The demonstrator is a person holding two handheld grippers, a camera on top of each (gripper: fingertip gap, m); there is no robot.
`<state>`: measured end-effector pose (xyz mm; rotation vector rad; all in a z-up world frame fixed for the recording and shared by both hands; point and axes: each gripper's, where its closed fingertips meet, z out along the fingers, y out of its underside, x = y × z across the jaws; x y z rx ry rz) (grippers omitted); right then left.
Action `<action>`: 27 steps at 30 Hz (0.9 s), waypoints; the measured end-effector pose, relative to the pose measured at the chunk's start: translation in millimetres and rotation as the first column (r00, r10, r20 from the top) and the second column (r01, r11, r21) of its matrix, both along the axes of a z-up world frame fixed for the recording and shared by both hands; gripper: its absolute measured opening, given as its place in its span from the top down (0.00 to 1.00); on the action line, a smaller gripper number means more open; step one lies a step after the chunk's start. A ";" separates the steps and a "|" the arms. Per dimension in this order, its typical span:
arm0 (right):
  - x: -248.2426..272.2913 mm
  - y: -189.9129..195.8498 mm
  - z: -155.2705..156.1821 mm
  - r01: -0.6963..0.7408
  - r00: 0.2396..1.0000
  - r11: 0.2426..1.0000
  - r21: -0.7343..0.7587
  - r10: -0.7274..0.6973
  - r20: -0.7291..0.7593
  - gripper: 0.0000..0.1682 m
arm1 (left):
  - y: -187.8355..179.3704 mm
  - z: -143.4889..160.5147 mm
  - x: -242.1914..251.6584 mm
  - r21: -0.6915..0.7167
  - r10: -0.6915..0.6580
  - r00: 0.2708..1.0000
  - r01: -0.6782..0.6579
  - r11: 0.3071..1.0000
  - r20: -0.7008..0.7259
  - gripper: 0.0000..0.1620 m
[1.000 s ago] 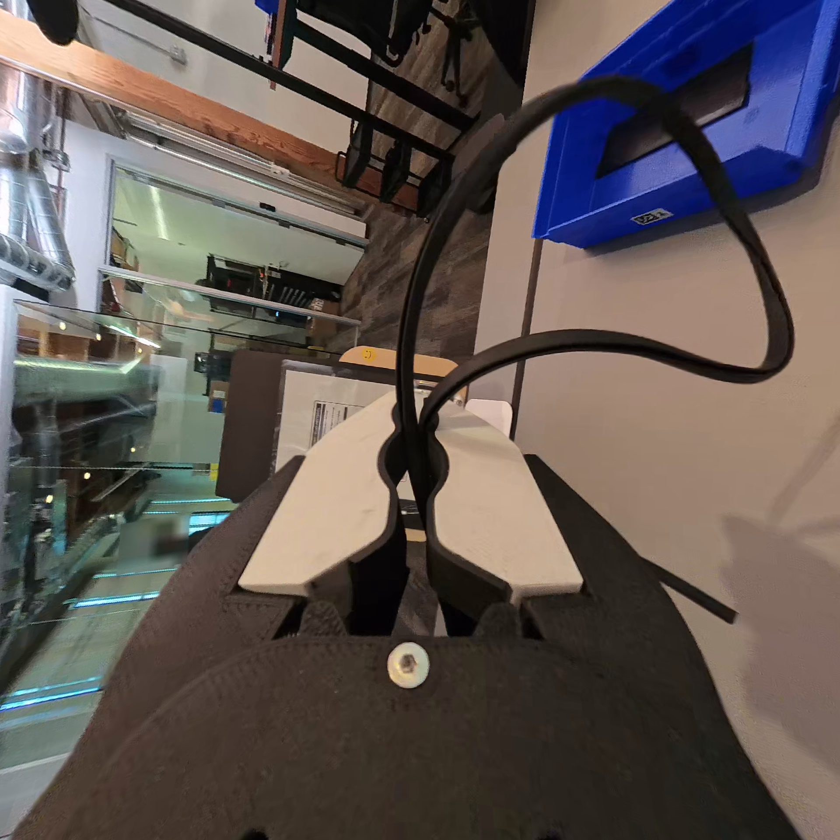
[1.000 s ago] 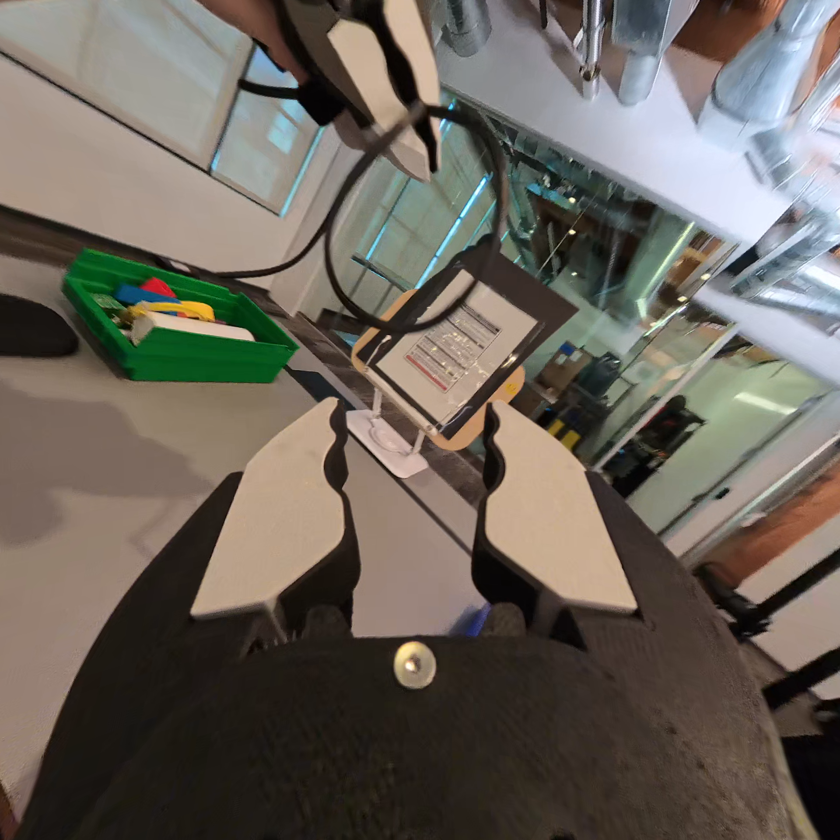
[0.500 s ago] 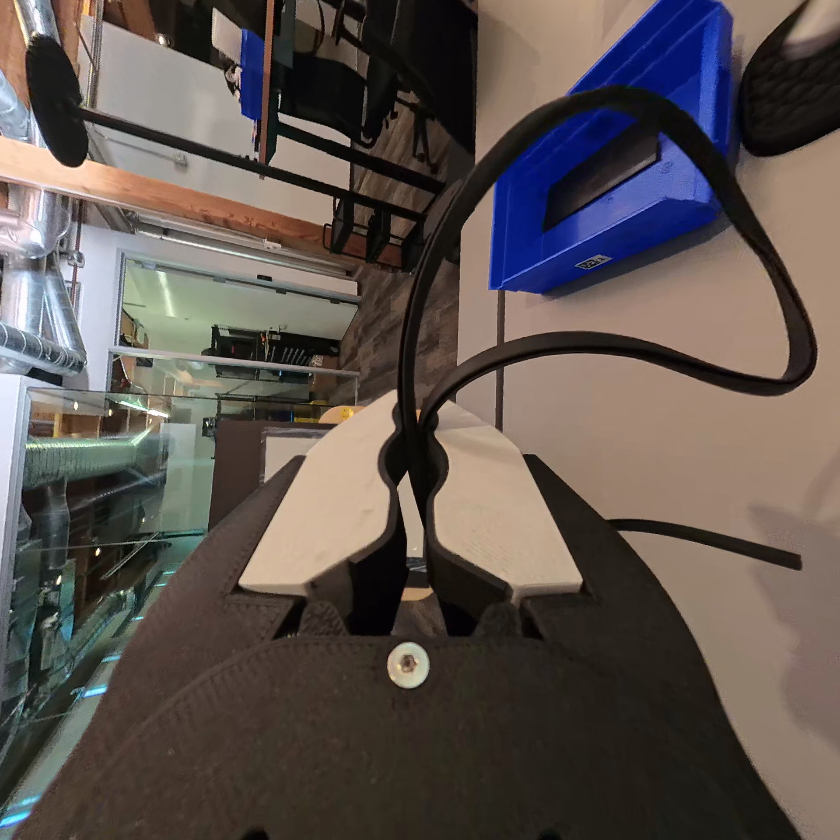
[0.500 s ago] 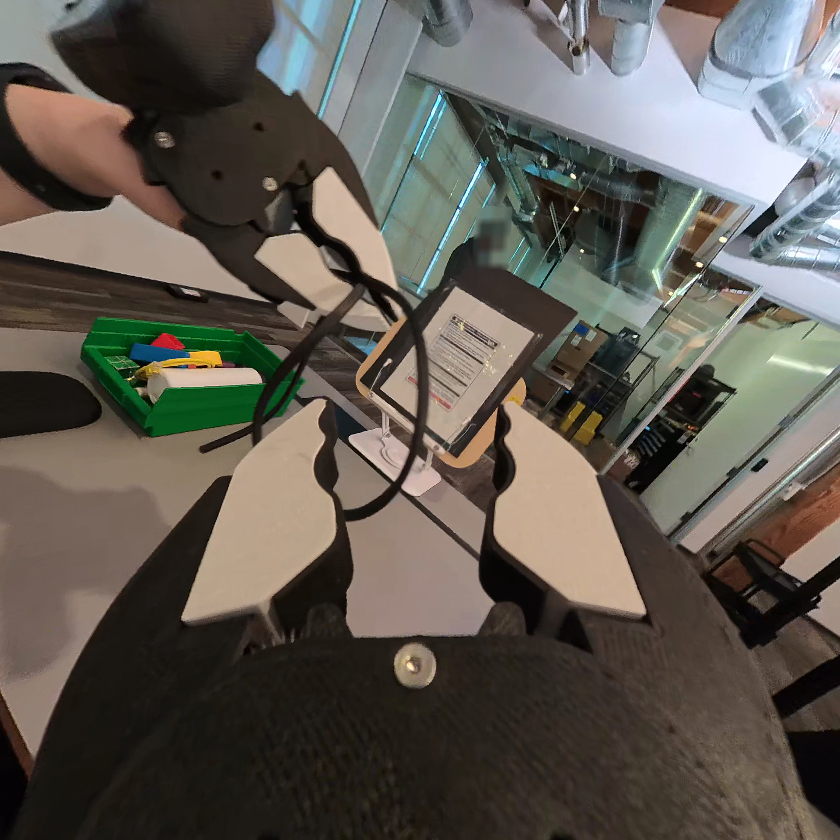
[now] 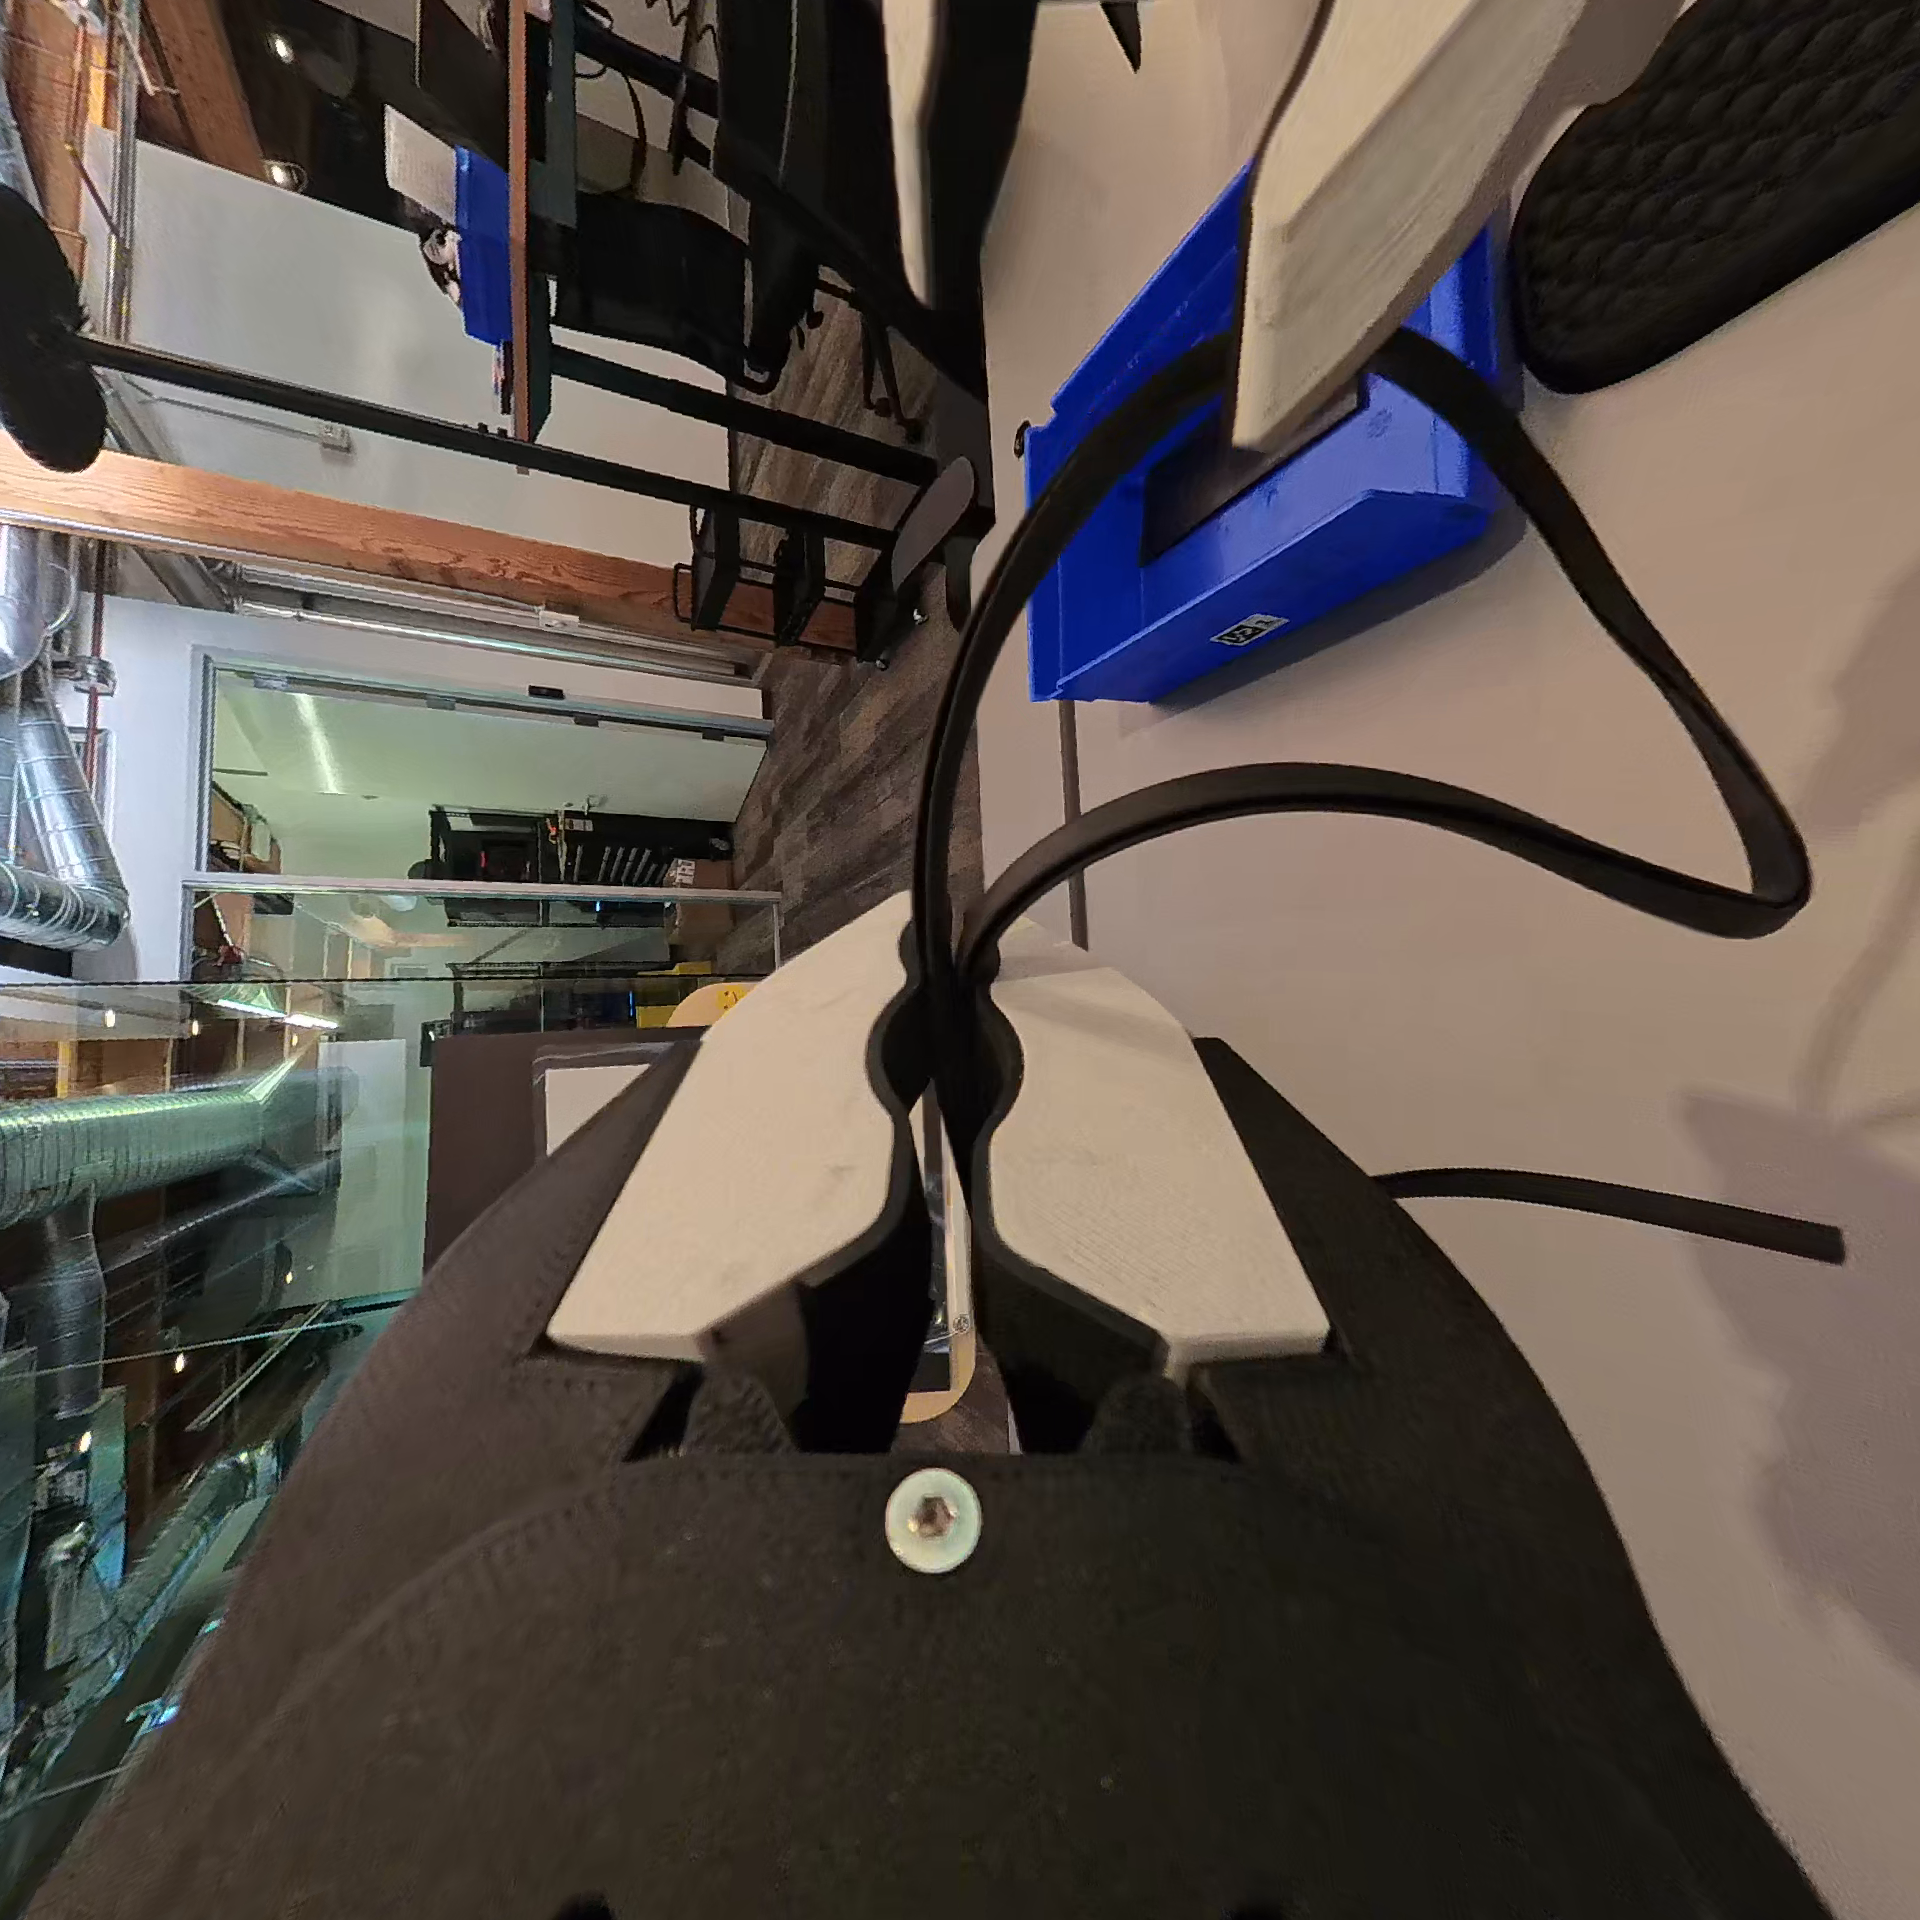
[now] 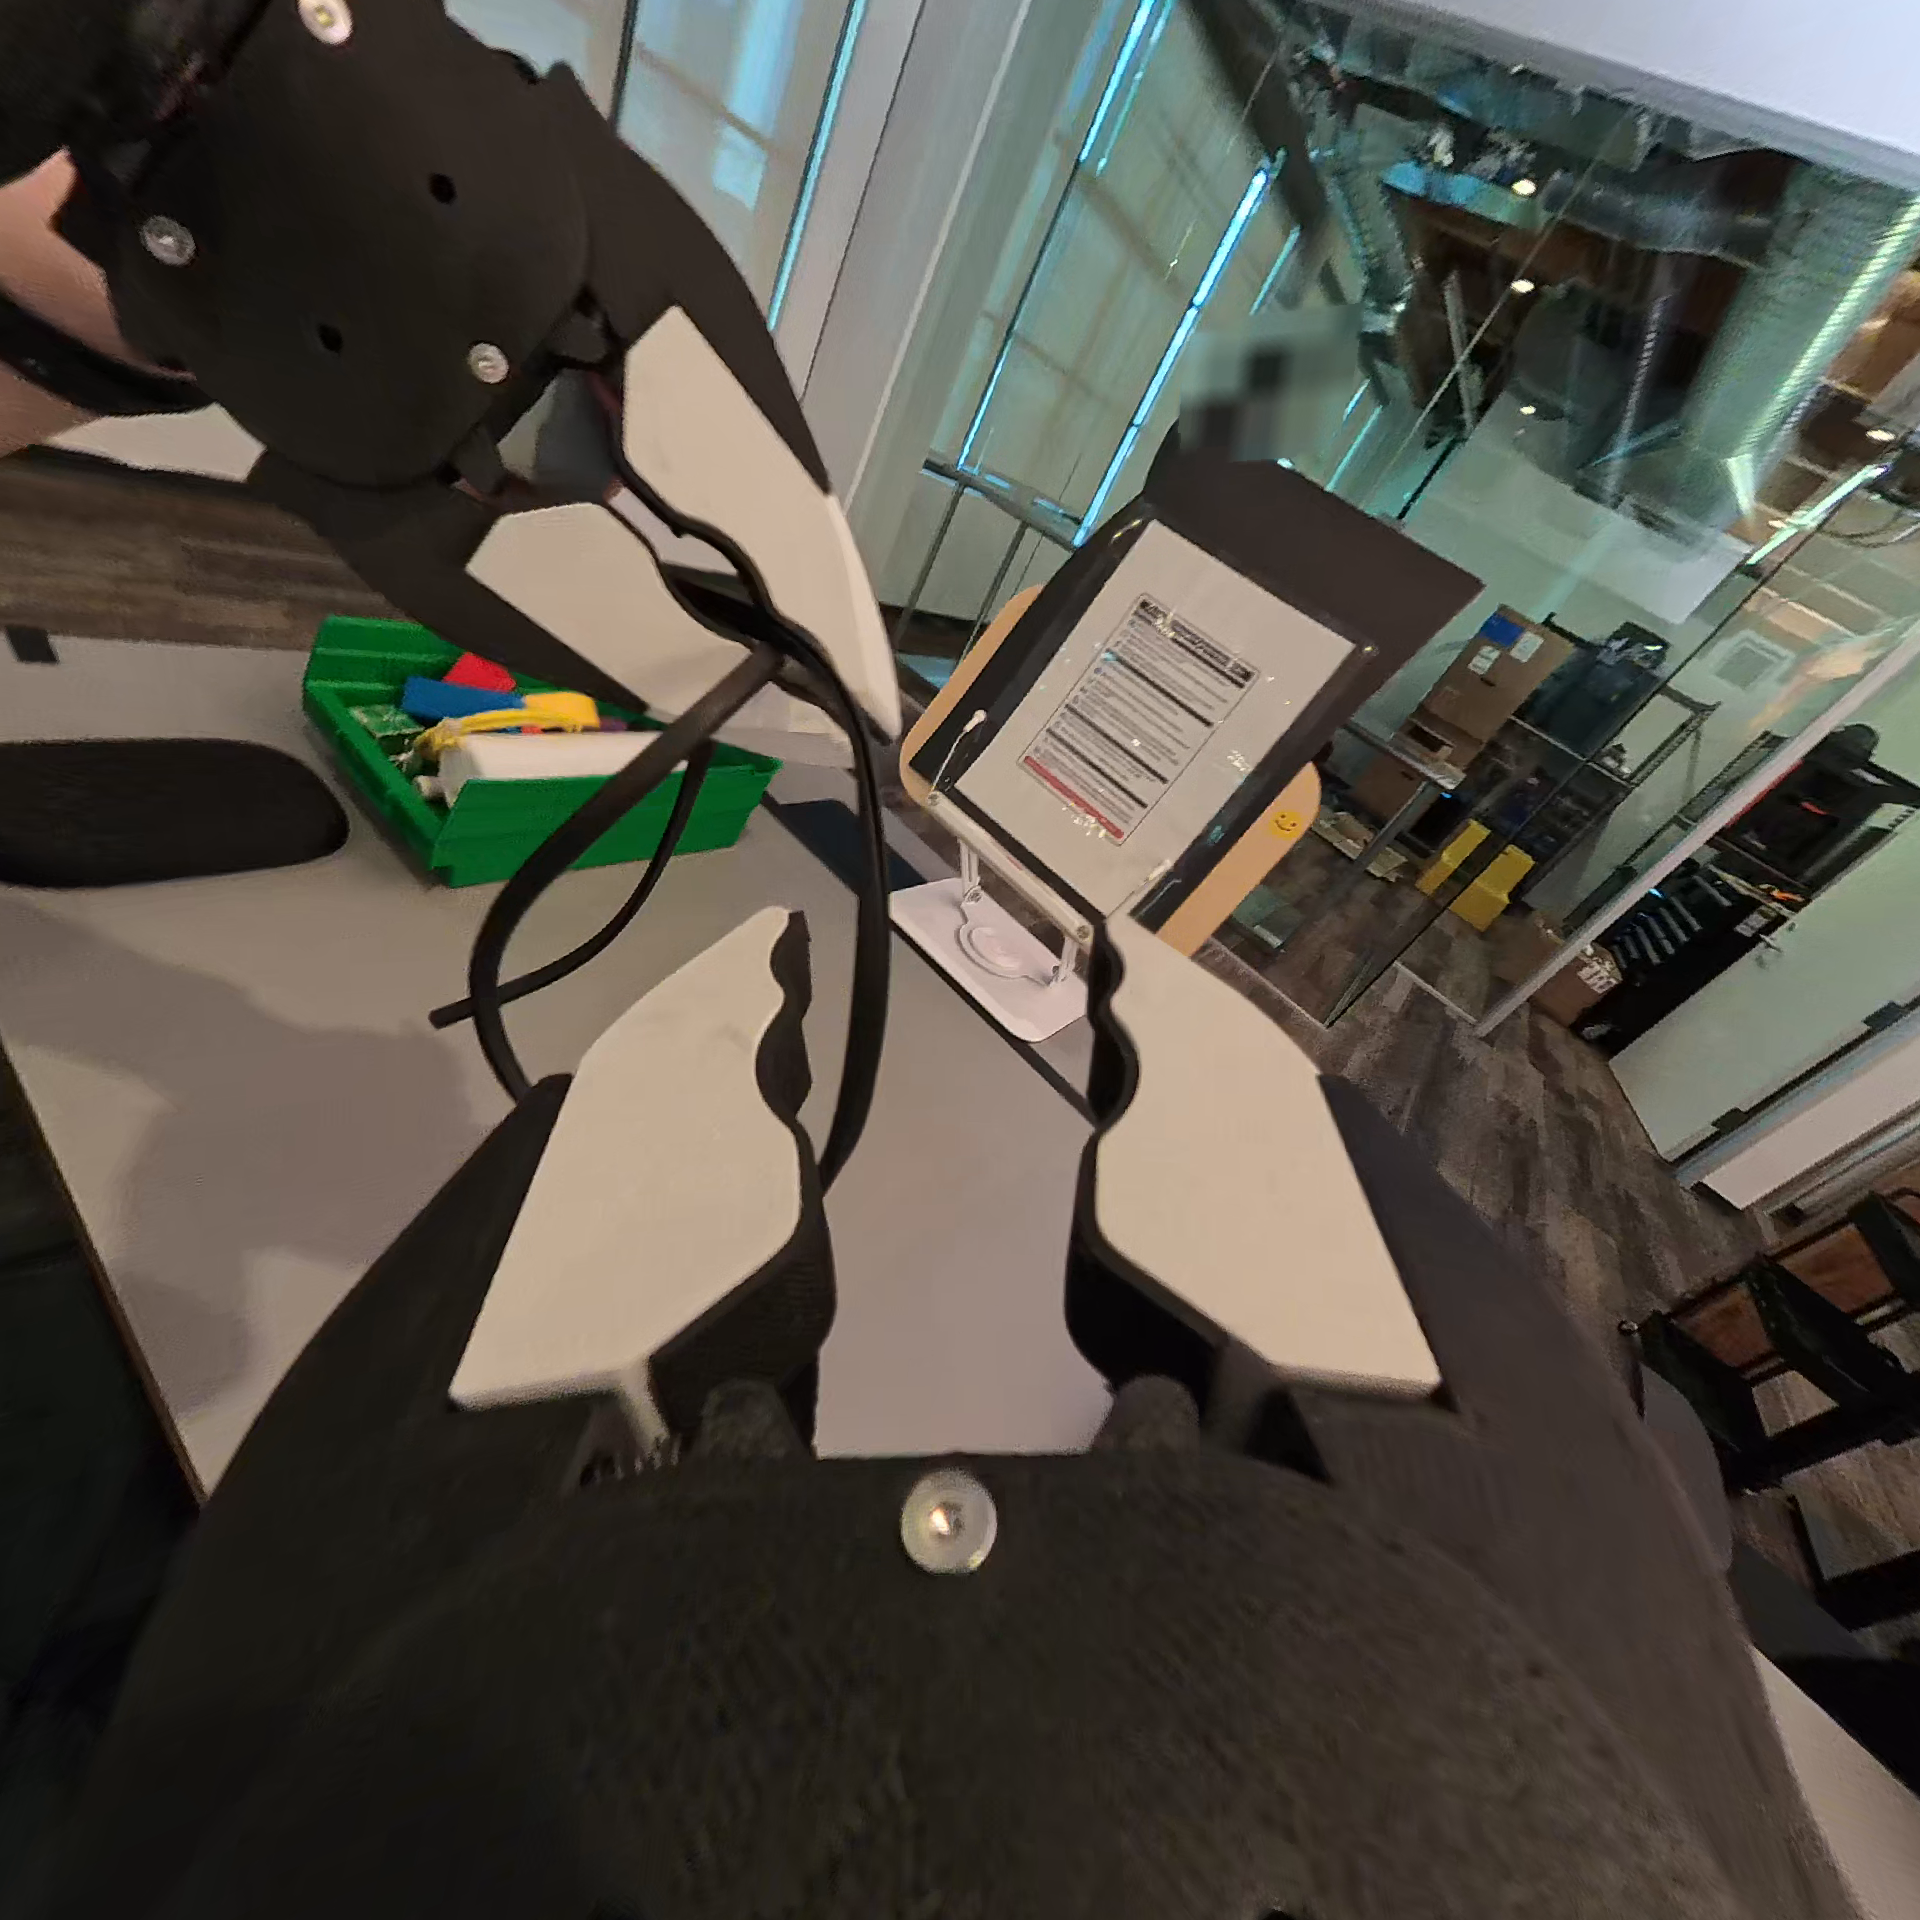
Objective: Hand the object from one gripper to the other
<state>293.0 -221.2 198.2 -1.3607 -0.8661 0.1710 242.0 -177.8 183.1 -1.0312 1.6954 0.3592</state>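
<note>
A black flexible strap [image 5: 1756, 883] is bent into a loop, with a loose tail [image 5: 1662, 1216]. My left gripper [image 5: 951, 961] is shut on the strap where the two ends of the loop meet, and holds it above the grey table [image 5: 1455, 1039]. My right gripper [image 6: 945, 935] is open. One side of the loop [image 6: 878, 935] hangs between its fingers, close to the left finger [image 6: 675, 1143]; I cannot tell whether they touch. In the left wrist view the right gripper's fingers [image 5: 1340, 229] reach in from the top, over the top of the loop. The left gripper [image 6: 821, 665] also shows at upper left in the right wrist view.
A blue bin [image 5: 1299, 582] and a black pad [image 5: 1714, 187] lie on the table beyond the loop. A green bin [image 6: 582, 821] with coloured parts, another black pad [image 6: 156, 810] and a framed sheet on a white stand [image 6: 1143, 707] sit near the table's far edge. My right fingertips sit around 8 centimetres from my left ones.
The two grippers have come together. The right gripper's open fingers now straddle one side of the loop. The left gripper stays shut on the strap.
</note>
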 end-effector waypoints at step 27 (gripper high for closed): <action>15.8 -16.4 6.5 0.007 0.993 1.000 0.005 -0.007 0.116 0.77 | -6.0 -5.2 11.3 -0.010 -0.033 0.999 0.033 0.999 -0.001 0.99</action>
